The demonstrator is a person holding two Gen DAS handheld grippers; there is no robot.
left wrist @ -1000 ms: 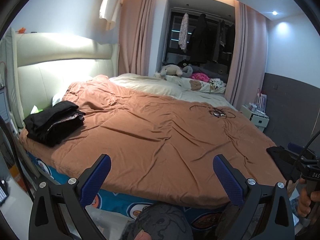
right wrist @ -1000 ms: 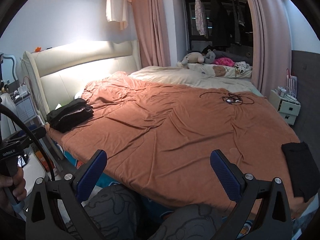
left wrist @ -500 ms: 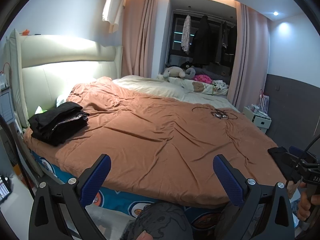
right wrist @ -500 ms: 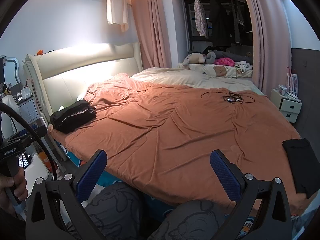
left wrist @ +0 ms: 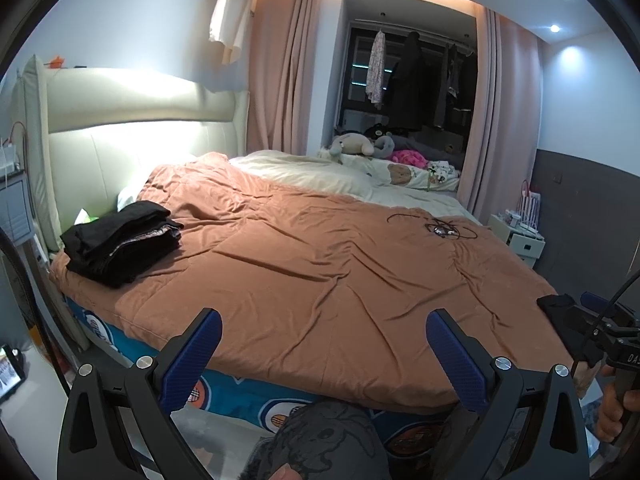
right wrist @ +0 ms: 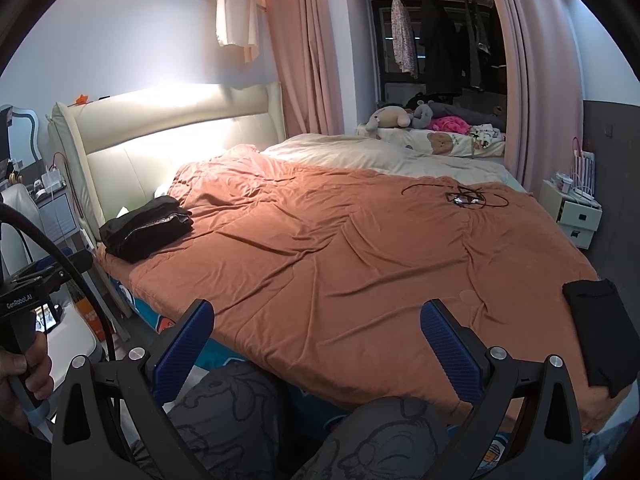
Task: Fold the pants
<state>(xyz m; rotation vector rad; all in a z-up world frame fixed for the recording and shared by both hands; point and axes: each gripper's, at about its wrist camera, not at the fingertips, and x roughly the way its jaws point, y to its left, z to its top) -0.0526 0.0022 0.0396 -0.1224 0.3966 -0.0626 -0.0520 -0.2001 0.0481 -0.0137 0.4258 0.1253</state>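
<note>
matt cloth duvet, creased.

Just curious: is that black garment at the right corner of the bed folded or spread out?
Folded. The black garment lies as a compact flat rectangle on the orange blanket.

bedroom with a wide bed under a rumpled orange-brown blanket.
a stack of folded black clothes sits far left; the left gripper hovers near, fingers spread wide, nothing between them.

Both wrist views face bed — from bedside.
</note>
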